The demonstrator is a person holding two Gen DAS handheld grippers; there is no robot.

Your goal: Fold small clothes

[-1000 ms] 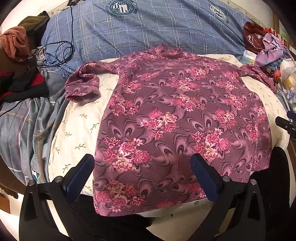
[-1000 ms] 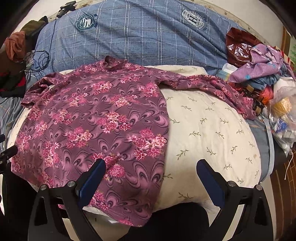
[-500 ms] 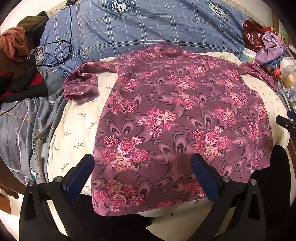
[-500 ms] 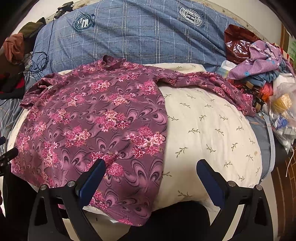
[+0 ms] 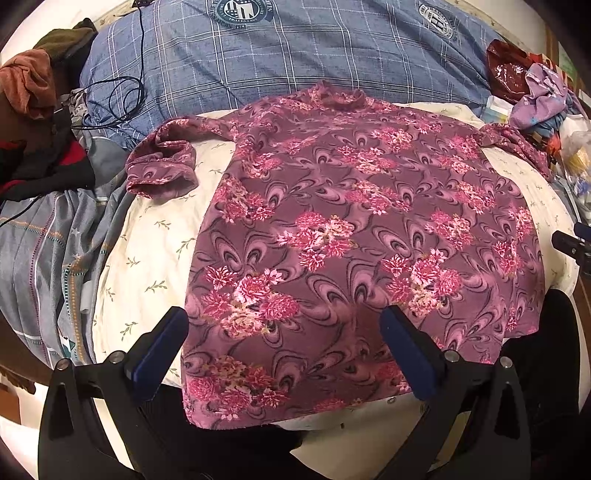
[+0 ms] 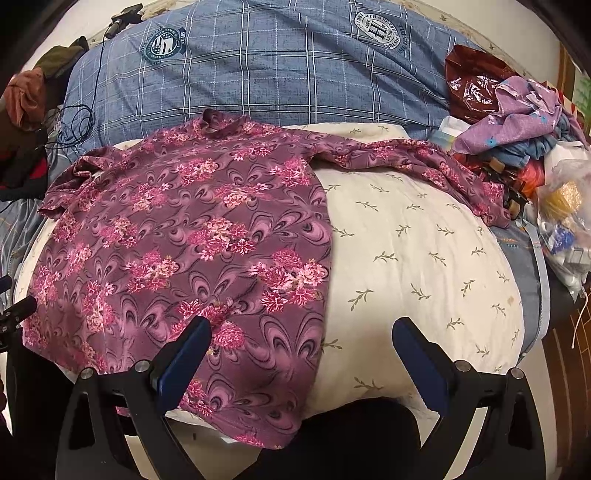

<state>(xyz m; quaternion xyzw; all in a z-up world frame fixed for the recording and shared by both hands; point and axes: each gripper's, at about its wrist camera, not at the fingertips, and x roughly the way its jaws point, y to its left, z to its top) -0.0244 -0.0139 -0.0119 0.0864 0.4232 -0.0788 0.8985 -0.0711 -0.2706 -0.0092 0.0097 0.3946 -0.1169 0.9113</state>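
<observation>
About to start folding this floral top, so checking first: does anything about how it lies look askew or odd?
Yes. The floral top lies flat, but its left sleeve is bunched back on itself, while the right sleeve stretches out onto the clutter pile.

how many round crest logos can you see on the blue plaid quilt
2. One crest logo sits on the quilt at its far left, above the shirt's collar; the other crest logo sits at the far right. Others may be hidden out of view.
</observation>
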